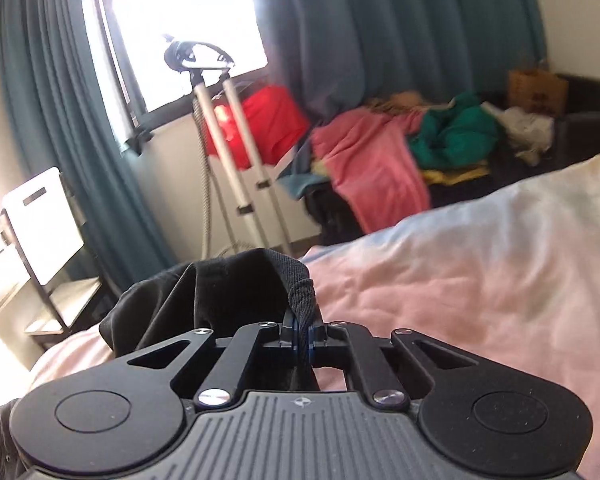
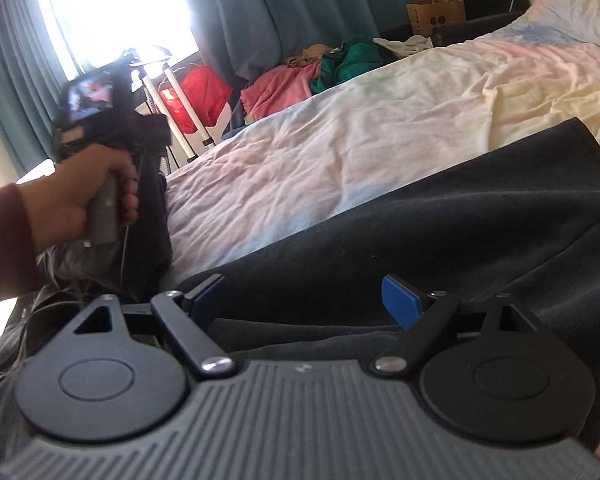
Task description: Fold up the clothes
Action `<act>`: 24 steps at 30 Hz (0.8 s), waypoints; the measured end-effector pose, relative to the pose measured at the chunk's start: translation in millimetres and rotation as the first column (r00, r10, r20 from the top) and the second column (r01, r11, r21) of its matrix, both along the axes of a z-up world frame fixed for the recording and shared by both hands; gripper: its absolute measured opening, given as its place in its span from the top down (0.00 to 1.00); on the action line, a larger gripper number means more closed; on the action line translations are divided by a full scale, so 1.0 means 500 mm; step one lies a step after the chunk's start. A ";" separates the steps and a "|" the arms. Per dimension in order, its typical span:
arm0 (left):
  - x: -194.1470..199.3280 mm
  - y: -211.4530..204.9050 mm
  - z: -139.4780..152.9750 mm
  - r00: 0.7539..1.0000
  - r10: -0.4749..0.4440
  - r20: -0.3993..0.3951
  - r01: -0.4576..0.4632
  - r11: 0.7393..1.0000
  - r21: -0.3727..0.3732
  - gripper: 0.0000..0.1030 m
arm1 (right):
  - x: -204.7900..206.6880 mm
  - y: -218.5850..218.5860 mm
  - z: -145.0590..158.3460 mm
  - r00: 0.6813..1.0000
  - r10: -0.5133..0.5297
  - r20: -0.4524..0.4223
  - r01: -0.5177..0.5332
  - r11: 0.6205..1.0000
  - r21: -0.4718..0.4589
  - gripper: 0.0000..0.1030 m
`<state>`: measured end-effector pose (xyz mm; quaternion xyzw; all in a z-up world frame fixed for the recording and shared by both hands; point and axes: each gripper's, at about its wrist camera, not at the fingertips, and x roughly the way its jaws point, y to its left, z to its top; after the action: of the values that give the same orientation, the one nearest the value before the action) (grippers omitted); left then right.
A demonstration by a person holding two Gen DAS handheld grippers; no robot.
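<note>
A black garment (image 2: 420, 220) lies spread across the near side of the bed. My left gripper (image 1: 302, 330) is shut on a bunched edge of this black garment (image 1: 220, 292) and holds it lifted above the bed. In the right wrist view the left gripper (image 2: 112, 120) is seen raised at the left, held by a hand, with black cloth hanging below it. My right gripper (image 2: 306, 300) is open, its blue pads (image 2: 400, 300) wide apart just above the black garment, holding nothing.
The bed (image 2: 340, 120) has a rumpled pink and white cover. A dark sofa (image 1: 500, 168) beyond it holds pink (image 1: 372, 160) and green (image 1: 452, 132) clothes and a paper bag (image 2: 436, 16). A garment steamer stand (image 1: 228, 140), red bag, teal curtains and window are behind.
</note>
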<state>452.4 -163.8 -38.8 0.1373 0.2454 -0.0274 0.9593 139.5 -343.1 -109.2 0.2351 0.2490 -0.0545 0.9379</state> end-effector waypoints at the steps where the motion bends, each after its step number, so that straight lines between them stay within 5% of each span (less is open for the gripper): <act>1: -0.016 0.006 0.023 1.000 -0.016 0.007 0.017 0.999 -0.033 0.96 | -0.005 0.000 0.002 1.000 -0.003 0.003 0.003 1.000 0.000 0.16; 5: -0.095 0.035 0.141 0.982 -0.173 0.078 0.183 0.971 -0.151 0.97 | -0.018 -0.001 0.010 1.000 -0.015 0.005 0.015 1.000 0.000 0.16; 8: -0.156 0.115 0.233 0.938 -0.286 0.197 0.337 0.884 -0.324 0.97 | -0.024 -0.001 0.015 1.000 -0.025 0.007 0.025 1.000 0.002 0.16; 12: -0.172 0.230 0.253 0.926 -0.270 0.265 0.359 0.846 -0.394 0.96 | -0.025 0.001 0.020 0.999 -0.029 0.013 0.029 1.000 -0.004 0.16; 16: -0.128 0.297 0.140 0.983 -0.152 0.102 0.180 0.899 -0.398 0.93 | -0.021 0.010 0.019 1.000 -0.008 0.014 0.009 1.000 -0.015 0.16; 20: -0.108 0.300 -0.004 0.994 -0.093 -0.065 0.066 0.940 -0.334 0.83 | -0.010 0.018 0.013 0.999 0.032 0.026 -0.032 0.999 -0.002 0.16; 24: -0.158 0.301 -0.045 0.996 -0.082 -0.046 0.064 0.946 -0.319 0.47 | 0.001 0.027 0.006 0.996 0.082 0.033 -0.083 0.996 0.027 0.16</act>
<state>373.2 -13.3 -61.3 -0.0103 0.2606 -0.1060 0.9596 140.0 -329.4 -106.2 0.2389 0.2444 -0.0083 0.9398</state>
